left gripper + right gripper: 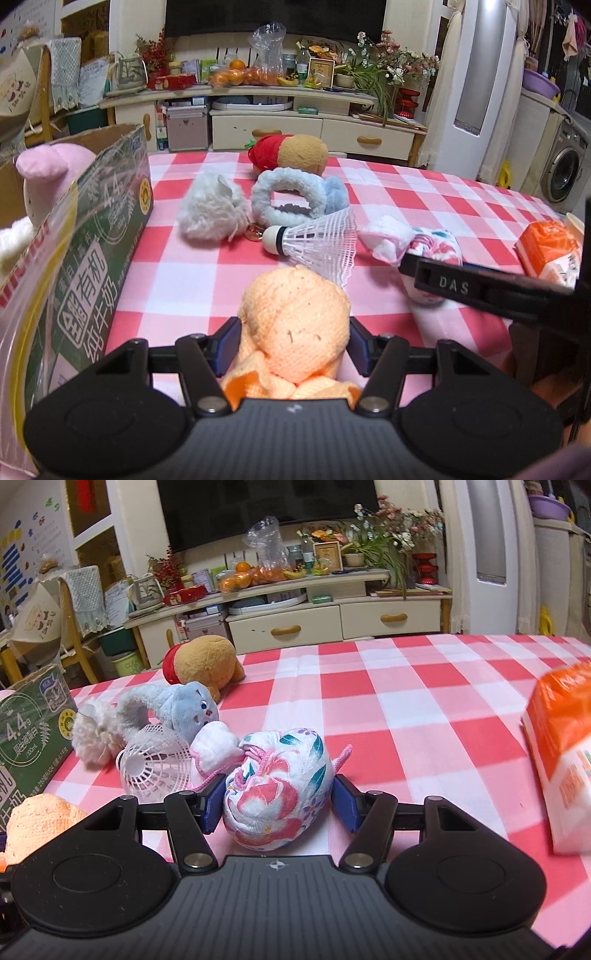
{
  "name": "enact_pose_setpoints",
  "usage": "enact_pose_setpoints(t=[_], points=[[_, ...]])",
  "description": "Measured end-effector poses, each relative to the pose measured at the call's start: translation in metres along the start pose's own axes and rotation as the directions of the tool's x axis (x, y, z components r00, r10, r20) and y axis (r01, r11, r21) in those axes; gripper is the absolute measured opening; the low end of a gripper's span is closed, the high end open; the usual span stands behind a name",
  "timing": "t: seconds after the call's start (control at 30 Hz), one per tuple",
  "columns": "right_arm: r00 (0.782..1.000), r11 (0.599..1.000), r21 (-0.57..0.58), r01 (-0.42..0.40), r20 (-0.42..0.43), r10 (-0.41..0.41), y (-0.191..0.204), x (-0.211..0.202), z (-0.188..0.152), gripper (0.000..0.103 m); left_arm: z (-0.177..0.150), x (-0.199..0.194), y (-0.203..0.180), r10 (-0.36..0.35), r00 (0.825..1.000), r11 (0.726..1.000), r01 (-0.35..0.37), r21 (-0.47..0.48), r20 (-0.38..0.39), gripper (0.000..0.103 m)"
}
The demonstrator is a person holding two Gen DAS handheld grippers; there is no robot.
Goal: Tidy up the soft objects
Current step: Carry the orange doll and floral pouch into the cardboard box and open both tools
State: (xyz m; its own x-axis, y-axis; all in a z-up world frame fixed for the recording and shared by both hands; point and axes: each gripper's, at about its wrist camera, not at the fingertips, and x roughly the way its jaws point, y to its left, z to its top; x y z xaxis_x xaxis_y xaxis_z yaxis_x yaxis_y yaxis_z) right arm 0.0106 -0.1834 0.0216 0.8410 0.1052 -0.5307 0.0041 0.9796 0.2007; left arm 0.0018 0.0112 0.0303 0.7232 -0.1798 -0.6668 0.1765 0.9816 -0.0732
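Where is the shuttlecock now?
The shuttlecock lies on its side mid-table in the left wrist view, between the white fluffy toy and the floral pouch, beyond the orange cloth.

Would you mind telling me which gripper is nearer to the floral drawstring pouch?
Right. The right gripper straddles the floral drawstring pouch, one pad on each side. The left gripper is off to the pouch's left, closed on the orange knitted cloth.

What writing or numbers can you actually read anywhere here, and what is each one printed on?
"DAS": on the black finger of the right hand-held gripper.
"4.4g": on the green cardboard box.
"有机" and "纯牛奶": on the same box's side.
Smaller box print, the orange-and-white packet, and wall posters: too blurred to read.
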Motion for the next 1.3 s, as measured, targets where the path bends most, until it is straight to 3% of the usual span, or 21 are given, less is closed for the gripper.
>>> enact_pose_setpoints(t=[0.23, 0.47, 0.7, 1.0, 1.3], points=[[0.999, 0.999, 0.043, 0.032, -0.012, -0.032, -0.005, -0.018, -0.012, 0.075, 0.001, -0.009, 0.01, -0.043, 0.999, 0.998, 0.043, -0.037, -0.007, 0.058], [0.999, 0.994, 0.101, 0.041, -0.034, -0.037, -0.004, -0.033, -0.021, 0.075, 0.01, -0.032, 0.021, -0.093, 0.995, 0.994, 0.095, -0.051, 0.045, 0.058], [0.999, 0.996, 0.084, 0.03, -0.017, -0.028, 0.012, -0.053, -0.023, 0.075, 0.022, -0.058, 0.042, -0.118, 0.986, 0.988, 0.128, -0.08, 0.115, 0.058], [1.0, 1.0, -0.013, -0.016, 0.024, 0.016, 0.058, -0.074, -0.018, 0.075, 0.031, -0.085, 0.074, -0.089, 0.979, 0.986, 0.113, -0.126, 0.184, 0.058], [0.99, 0.988, -0.11, -0.112, 0.074, 0.121, 0.119, -0.096, 0.002, 0.075, 0.04, -0.112, 0.122, 0.02, 0.968, 0.985, 0.024, -0.171, 0.251, 0.058]])
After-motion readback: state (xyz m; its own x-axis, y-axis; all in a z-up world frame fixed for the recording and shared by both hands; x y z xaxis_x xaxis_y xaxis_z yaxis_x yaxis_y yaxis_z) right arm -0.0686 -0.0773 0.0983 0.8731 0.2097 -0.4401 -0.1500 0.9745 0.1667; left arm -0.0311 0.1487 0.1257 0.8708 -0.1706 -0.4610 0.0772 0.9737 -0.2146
